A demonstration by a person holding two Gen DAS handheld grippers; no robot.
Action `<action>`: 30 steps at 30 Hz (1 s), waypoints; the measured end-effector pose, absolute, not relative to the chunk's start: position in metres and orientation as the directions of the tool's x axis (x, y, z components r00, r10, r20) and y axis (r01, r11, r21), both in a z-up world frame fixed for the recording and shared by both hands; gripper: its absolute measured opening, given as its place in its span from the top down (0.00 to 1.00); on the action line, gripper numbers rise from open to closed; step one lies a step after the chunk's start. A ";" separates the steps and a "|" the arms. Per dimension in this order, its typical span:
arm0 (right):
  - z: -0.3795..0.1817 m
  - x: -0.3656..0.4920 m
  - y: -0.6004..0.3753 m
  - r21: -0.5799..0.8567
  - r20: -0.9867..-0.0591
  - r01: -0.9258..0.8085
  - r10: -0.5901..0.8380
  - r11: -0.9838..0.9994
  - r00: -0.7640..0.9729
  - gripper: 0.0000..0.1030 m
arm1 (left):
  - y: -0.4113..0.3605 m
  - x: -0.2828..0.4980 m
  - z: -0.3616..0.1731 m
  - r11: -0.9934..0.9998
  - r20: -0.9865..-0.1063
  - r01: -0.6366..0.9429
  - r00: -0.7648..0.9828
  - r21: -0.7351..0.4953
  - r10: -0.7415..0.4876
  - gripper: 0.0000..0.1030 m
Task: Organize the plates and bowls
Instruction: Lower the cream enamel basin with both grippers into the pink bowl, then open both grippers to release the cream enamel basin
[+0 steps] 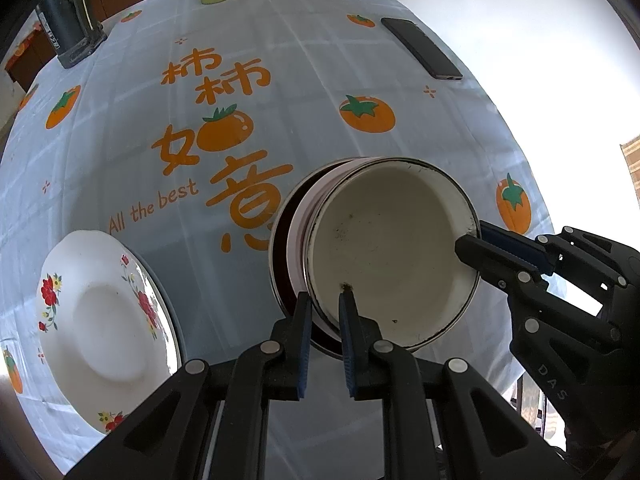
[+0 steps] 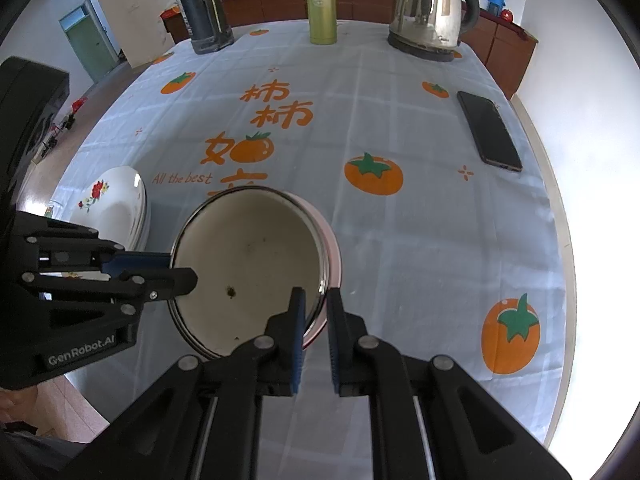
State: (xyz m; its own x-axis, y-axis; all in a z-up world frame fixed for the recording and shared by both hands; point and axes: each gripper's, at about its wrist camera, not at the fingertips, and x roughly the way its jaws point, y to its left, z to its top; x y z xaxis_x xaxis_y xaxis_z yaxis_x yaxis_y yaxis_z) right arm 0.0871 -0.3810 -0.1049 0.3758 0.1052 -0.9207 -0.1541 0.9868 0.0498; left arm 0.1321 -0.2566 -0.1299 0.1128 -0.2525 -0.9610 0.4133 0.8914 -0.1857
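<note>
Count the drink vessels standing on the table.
3, along the far edge: dark jug left, green flask middle, steel kettle right. More could sit out of view.

White walls, a brown sideboard (image 2: 500, 46) and a green door (image 2: 86, 44).

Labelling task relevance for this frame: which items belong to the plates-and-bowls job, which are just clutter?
Job:
cream enamel bowl, both grippers' jaws on its rim
pink bowl beneath it
floral plate

Lying about:
phone
kettle
green flask
dark thermos
</note>
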 end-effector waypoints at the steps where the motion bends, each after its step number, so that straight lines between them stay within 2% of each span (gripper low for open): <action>1: -0.105 0.087 -0.381 0.050 -0.921 -0.154 0.106 0.987 0.376 0.90 | -0.256 0.132 -0.130 0.892 -0.961 0.413 0.114 -0.186 -0.252 0.85; 18: -0.104 0.086 -0.381 0.043 -0.919 -0.158 0.101 0.987 0.381 0.87 | -0.256 0.130 -0.129 0.889 -0.957 0.414 0.118 -0.194 -0.264 0.83; 19: -0.103 0.086 -0.380 0.041 -0.917 -0.158 0.100 0.987 0.386 0.83 | -0.255 0.130 -0.128 0.888 -0.955 0.414 0.118 -0.202 -0.272 0.81; 20: -0.102 0.086 -0.380 0.037 -0.913 -0.158 0.098 0.987 0.397 0.75 | -0.255 0.129 -0.127 0.888 -0.955 0.412 0.116 -0.205 -0.274 0.77; 21: -0.100 0.086 -0.381 0.041 -0.908 -0.156 0.102 0.987 0.406 0.55 | -0.255 0.128 -0.126 0.888 -0.955 0.412 0.114 -0.205 -0.274 0.69; 22: -0.098 0.085 -0.381 0.049 -0.902 -0.154 0.109 0.987 0.417 0.47 | -0.256 0.127 -0.125 0.887 -0.954 0.413 0.117 -0.204 -0.274 0.63; 30: -0.093 0.084 -0.383 0.045 -0.895 -0.139 0.102 0.989 0.434 0.48 | -0.258 0.122 -0.116 0.888 -0.951 0.420 0.146 -0.189 -0.272 0.61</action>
State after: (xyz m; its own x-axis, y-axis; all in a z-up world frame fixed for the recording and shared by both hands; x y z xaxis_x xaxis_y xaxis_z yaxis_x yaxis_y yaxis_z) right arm 0.0843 -0.3829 -0.0930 0.4337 0.1020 -0.8953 -0.1390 0.9893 0.0453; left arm 0.1222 -0.2578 -0.1163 0.1457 -0.2716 -0.9513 0.4200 0.8876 -0.1891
